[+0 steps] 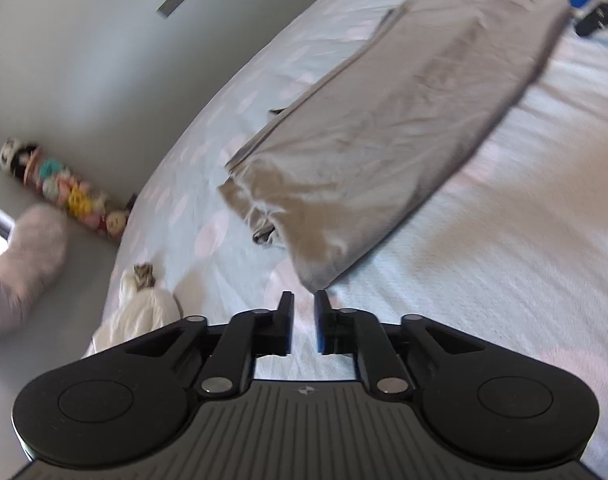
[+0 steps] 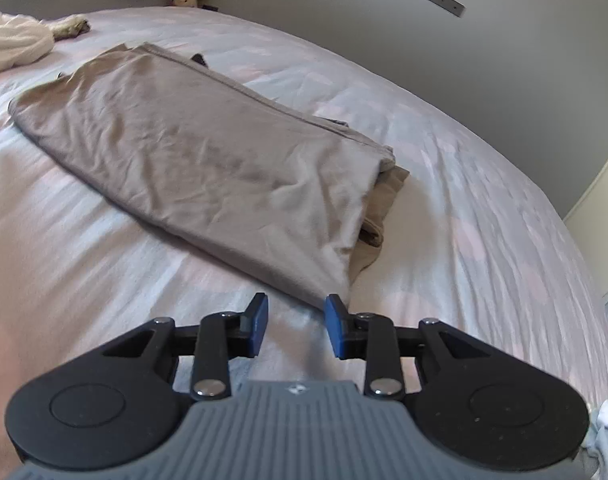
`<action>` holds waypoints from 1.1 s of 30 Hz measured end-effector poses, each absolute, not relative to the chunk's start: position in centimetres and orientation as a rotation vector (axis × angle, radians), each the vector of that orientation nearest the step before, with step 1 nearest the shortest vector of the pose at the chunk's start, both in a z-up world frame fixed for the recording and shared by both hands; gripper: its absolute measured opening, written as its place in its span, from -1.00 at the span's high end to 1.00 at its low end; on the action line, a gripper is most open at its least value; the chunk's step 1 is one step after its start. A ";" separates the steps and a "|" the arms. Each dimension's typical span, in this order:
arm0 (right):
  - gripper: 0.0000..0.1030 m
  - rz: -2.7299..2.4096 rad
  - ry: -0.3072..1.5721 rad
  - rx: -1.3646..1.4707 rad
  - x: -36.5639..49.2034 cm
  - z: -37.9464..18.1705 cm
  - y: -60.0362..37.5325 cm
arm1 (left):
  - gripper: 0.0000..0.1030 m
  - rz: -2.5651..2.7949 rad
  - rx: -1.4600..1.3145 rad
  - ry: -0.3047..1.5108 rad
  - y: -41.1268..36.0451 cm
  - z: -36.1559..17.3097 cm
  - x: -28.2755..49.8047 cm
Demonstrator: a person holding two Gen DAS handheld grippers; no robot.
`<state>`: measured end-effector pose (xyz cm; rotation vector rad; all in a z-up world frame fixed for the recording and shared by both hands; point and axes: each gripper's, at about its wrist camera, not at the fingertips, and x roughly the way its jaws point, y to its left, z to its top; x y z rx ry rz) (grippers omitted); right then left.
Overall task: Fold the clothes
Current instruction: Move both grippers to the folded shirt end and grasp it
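Taupe garment [image 2: 207, 152] lies folded (both grippers apart, empty) on bed [image 2: 484, 208].

- Soft daylight, fairly bright in both views; the bedsheet [image 2: 484, 208] is washed pale, nearly blown out near the left gripper [image 1: 304, 304].
- Left wrist view is smeared by motion blur: the cloth [image 1: 384, 128] and toys [image 1: 71, 196] lack sharp edges.
- Right wrist view is sharper; cloth creases read clearly.
- Fisheye bends the bed edge and wall; dark corners vignette.
- Shadows are faint and soft.
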<state>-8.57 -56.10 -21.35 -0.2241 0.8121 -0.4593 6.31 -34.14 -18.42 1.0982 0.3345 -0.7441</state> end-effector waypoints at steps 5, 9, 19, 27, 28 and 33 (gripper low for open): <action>0.21 -0.461 0.851 -0.284 -8.3 -21.8 -55.6 | 0.70 -0.783 1.229 0.246 -34.5 -20.3 5.5; 0.19 -0.464 0.872 -0.364 -7.9 -22.5 -54.9 | 0.57 -0.787 1.269 0.261 -35.0 -21.7 6.0; -0.03 -0.483 0.871 -0.535 -7.6 -23.6 -53.6 | 0.57 -0.792 1.385 0.094 -35.4 -24.0 5.7; -0.59 -0.562 0.856 -0.512 -7.6 -23.2 -54.4 | 0.57 -0.777 1.393 0.057 -35.7 -24.5 5.9; -0.59 -0.565 0.855 -0.506 -7.6 -23.2 -54.4 | 0.57 -0.776 1.393 0.053 -35.8 -24.5 5.9; -0.60 -0.574 0.853 -0.500 -7.6 -23.3 -54.4 | 0.57 -0.771 1.396 0.031 -36.0 -24.6 6.0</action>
